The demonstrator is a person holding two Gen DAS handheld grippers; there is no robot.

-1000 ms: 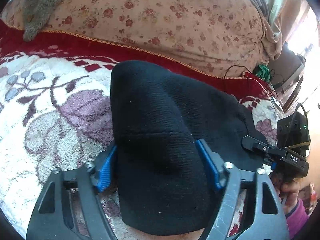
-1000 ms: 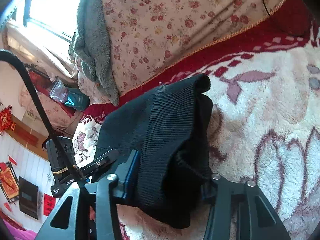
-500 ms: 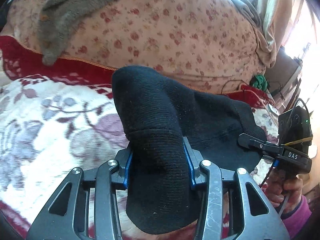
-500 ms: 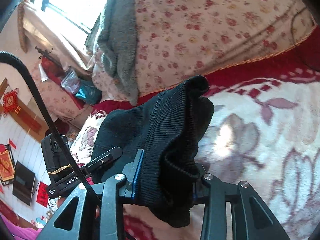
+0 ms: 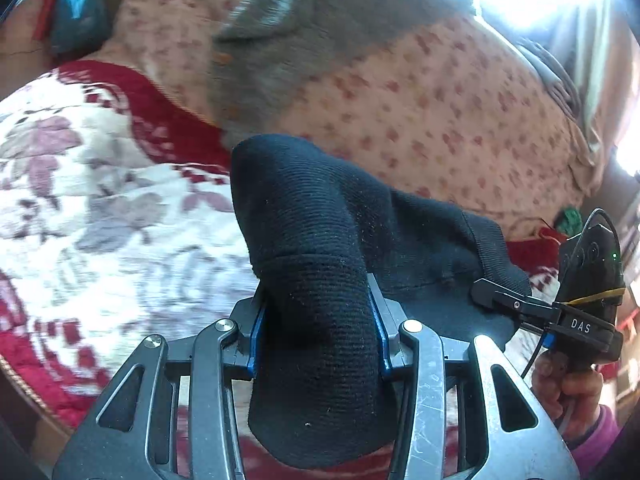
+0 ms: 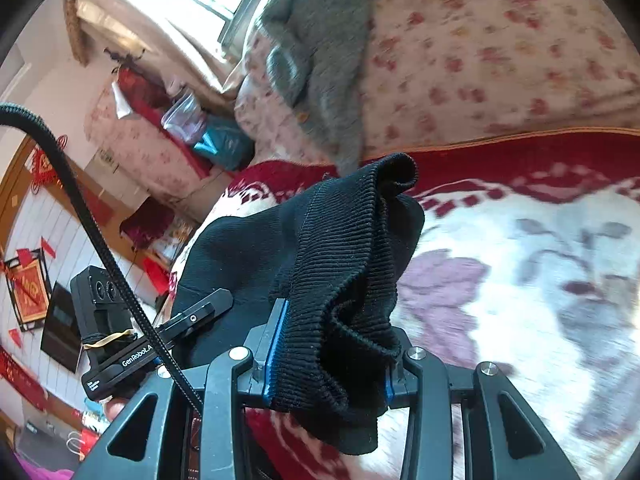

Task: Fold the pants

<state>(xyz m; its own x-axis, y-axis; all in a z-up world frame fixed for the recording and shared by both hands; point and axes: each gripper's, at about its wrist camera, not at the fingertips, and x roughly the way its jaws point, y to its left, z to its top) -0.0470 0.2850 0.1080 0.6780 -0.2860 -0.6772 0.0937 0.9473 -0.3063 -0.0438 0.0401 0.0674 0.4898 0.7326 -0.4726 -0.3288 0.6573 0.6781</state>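
Note:
Black knit pants (image 5: 320, 240) are lifted off a red and white flowered blanket (image 5: 100, 220). My left gripper (image 5: 318, 332) is shut on a thick bunched end of them, the blue pads pressing both sides. My right gripper (image 6: 328, 360) is shut on a ribbed edge of the same pants (image 6: 340, 248), which bulges up between its fingers. In the left wrist view the right gripper (image 5: 496, 300) shows at the right, held by a hand (image 5: 568, 392). In the right wrist view the left gripper (image 6: 196, 316) shows at the left against the cloth.
A big floral-print quilt bundle (image 5: 440, 100) with a grey fleece garment (image 5: 312, 32) draped on it lies behind the blanket. A black cable (image 6: 80, 200) runs across the right wrist view. Bright window light comes from the back.
Both grippers closed on the pants, then lifted them and swung across the bed; the quilt and grey garment now fill more of both views, which are blurred by motion.

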